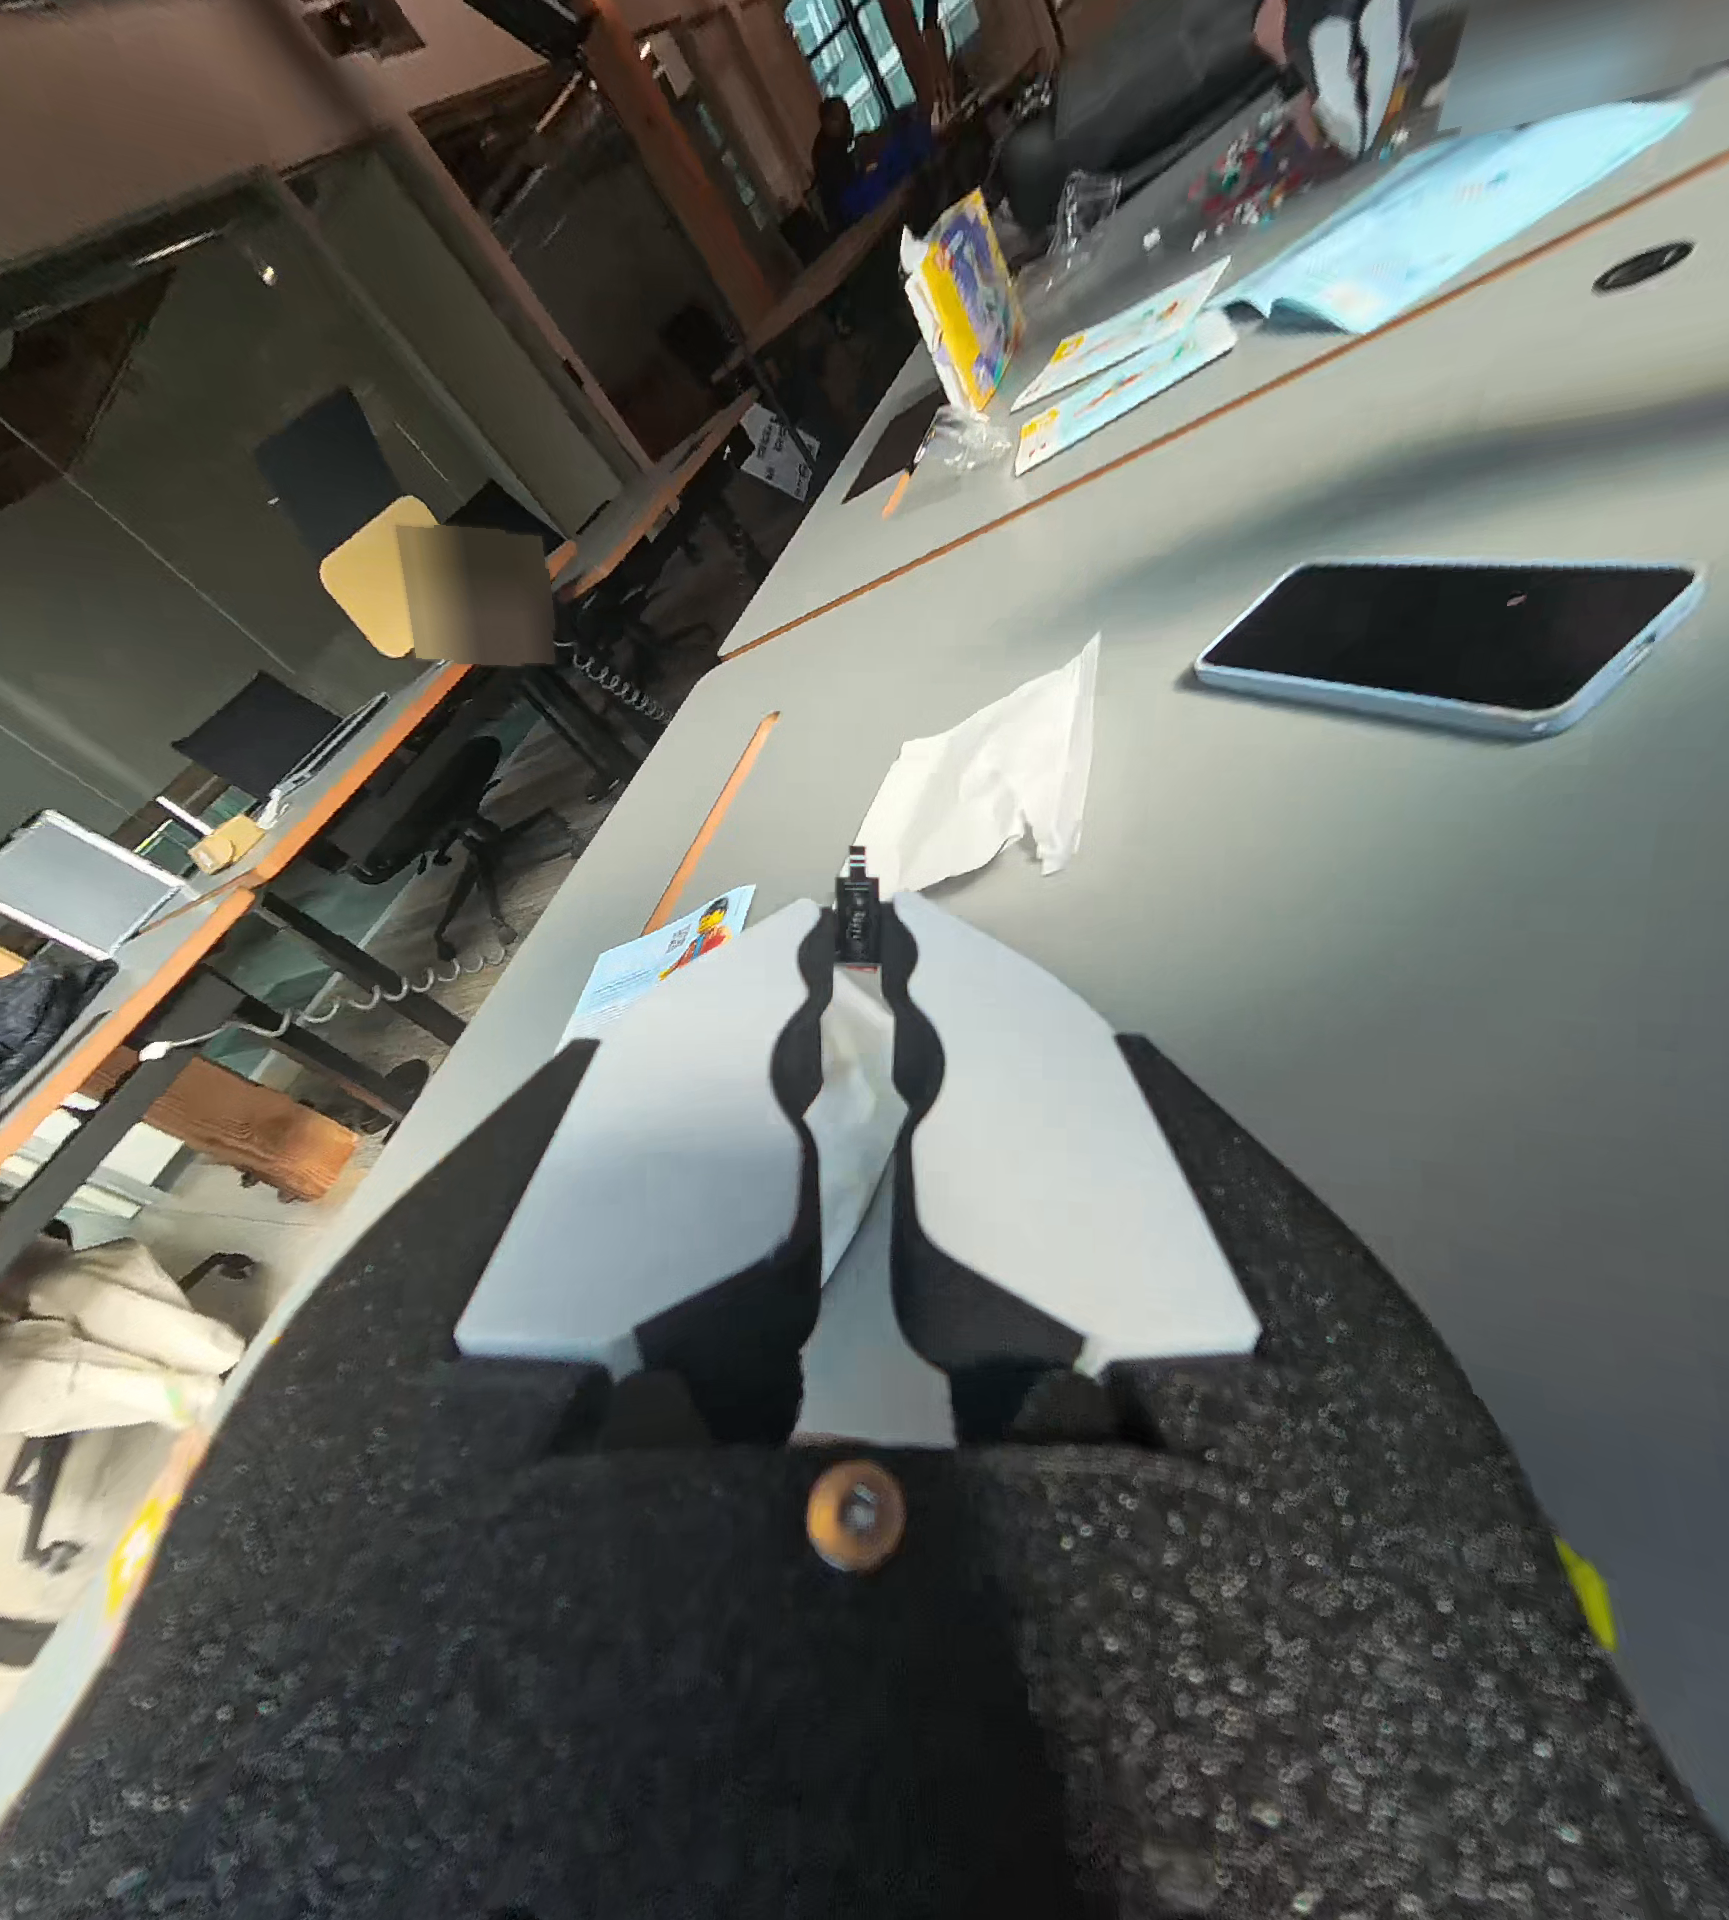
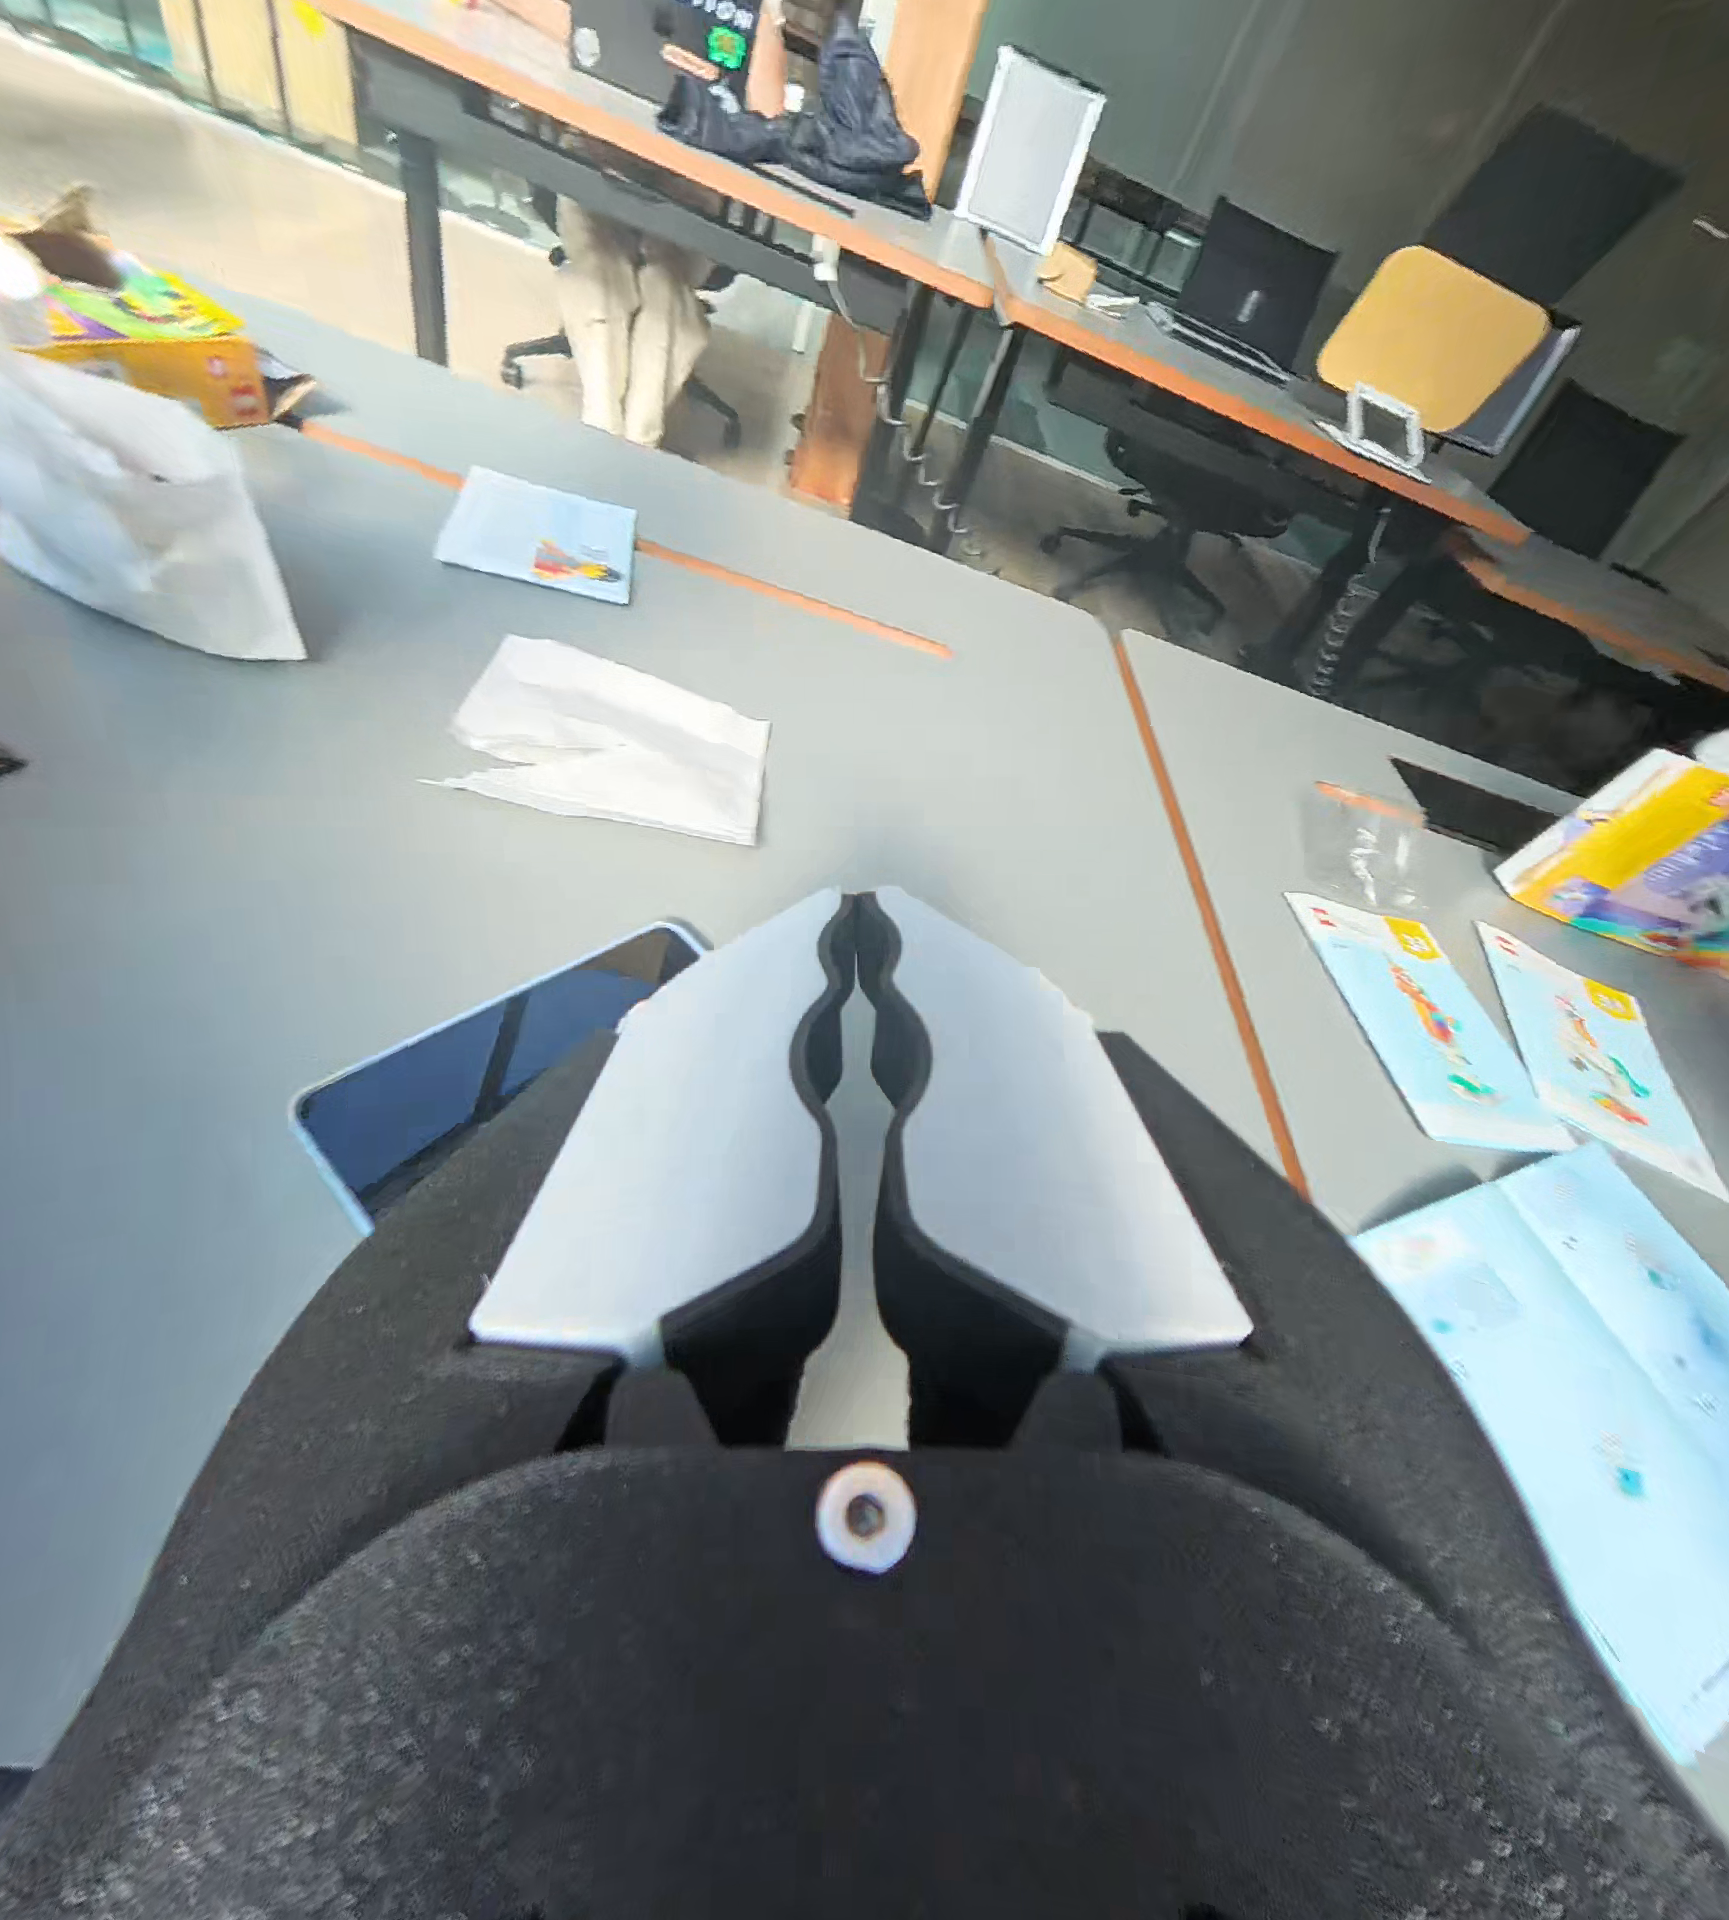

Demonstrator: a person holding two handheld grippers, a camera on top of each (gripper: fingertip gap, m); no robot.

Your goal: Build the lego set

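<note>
On the grey counter (image 2: 164,935) a yellow set box (image 2: 1670,873) lies on its side at the far right, and a white paper bag (image 2: 133,520) stands at the far left; what is inside them I cannot tell. A flat torn bag (image 2: 621,738) lies in the middle. The left gripper (image 1: 855,920) is clamped on a small black lego piece (image 1: 856,923), held between the very tips of the fingers (image 1: 714,1081), above the counter near a white paper (image 1: 995,779). The right gripper (image 2: 855,914) has its tips pressed together with nothing between, above a phone (image 2: 465,1070).
</note>
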